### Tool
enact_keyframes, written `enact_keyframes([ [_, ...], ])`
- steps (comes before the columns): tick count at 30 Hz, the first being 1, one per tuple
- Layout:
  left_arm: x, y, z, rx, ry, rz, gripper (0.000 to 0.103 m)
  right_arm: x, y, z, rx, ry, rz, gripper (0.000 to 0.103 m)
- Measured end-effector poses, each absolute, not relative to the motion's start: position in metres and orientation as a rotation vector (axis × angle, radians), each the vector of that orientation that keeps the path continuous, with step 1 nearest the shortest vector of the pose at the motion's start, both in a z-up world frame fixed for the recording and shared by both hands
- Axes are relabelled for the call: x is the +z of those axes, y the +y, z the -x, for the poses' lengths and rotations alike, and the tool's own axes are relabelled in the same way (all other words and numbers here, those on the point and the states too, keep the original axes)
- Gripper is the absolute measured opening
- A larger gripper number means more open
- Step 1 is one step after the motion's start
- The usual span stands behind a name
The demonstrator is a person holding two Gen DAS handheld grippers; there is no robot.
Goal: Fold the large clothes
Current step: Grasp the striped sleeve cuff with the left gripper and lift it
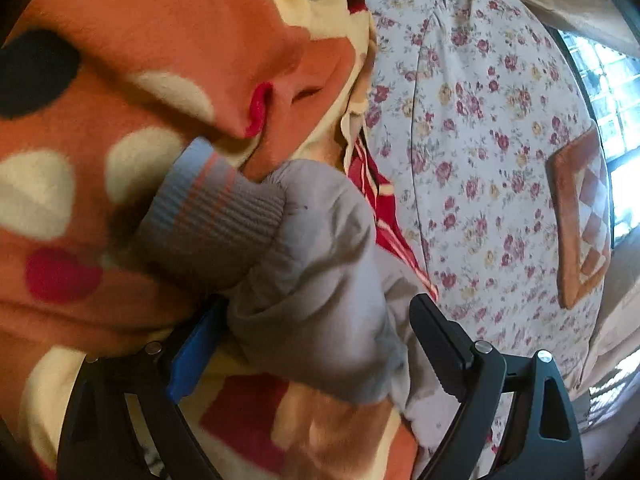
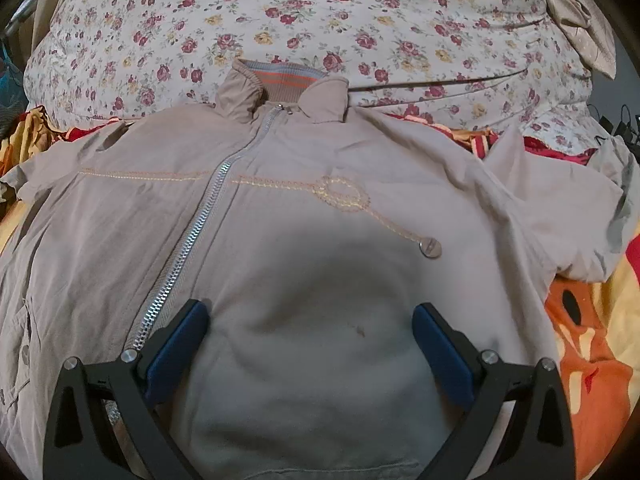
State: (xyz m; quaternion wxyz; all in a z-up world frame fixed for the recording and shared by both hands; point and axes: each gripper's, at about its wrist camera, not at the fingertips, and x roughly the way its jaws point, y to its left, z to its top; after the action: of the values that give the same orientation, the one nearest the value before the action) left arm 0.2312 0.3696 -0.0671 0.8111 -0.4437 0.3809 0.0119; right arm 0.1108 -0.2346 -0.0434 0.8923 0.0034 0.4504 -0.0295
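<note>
A beige zip-up jacket (image 2: 320, 216) lies front-up and spread flat on the bed, collar (image 2: 280, 88) at the far side, zipper (image 2: 192, 236) closed. My right gripper (image 2: 310, 344) is open above its lower front, holding nothing. In the left wrist view one sleeve (image 1: 316, 264) with a ribbed striped cuff (image 1: 212, 208) lies bunched between the wide-open fingers of my left gripper (image 1: 320, 344). The fingers are apart and do not pinch the cloth.
An orange blanket (image 1: 120, 80) with cream, red and black spots lies under the jacket and shows at the right edge in the right wrist view (image 2: 592, 352). A floral sheet (image 2: 320, 20) covers the far bed. A brown patchwork cushion (image 1: 580, 216) lies near the window (image 1: 616, 120).
</note>
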Motion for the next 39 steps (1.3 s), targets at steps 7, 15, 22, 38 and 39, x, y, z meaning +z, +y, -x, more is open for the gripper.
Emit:
enact_keyframes([
  [7, -0.022, 0.377, -0.203, 0.264, 0.693, 0.779, 0.002, -0.043, -0.235, -0.113, -0.059, 0.935, -0.010, 0.103],
  [15, 0.082, 0.330, -0.202, 0.262, 0.515, 0.405, 0.000, -0.031, -0.246, -0.112, -0.053, 0.974, -0.038, 0.099],
  [22, 0.076, 0.207, -0.234, -0.035, 0.622, 0.297, 0.000, 0.004, -0.292, -0.074, -0.151, 0.858, -0.009, 0.092],
  [38, -0.033, 0.381, -0.165, 0.196, 0.683, 0.805, 0.040, -0.014, -0.268, -0.077, -0.079, 0.946, 0.039, 0.092],
  [39, -0.044, 0.384, -0.173, 0.176, 0.695, 0.852, 0.040, -0.017, -0.265, -0.080, -0.080, 0.956, 0.052, 0.092],
])
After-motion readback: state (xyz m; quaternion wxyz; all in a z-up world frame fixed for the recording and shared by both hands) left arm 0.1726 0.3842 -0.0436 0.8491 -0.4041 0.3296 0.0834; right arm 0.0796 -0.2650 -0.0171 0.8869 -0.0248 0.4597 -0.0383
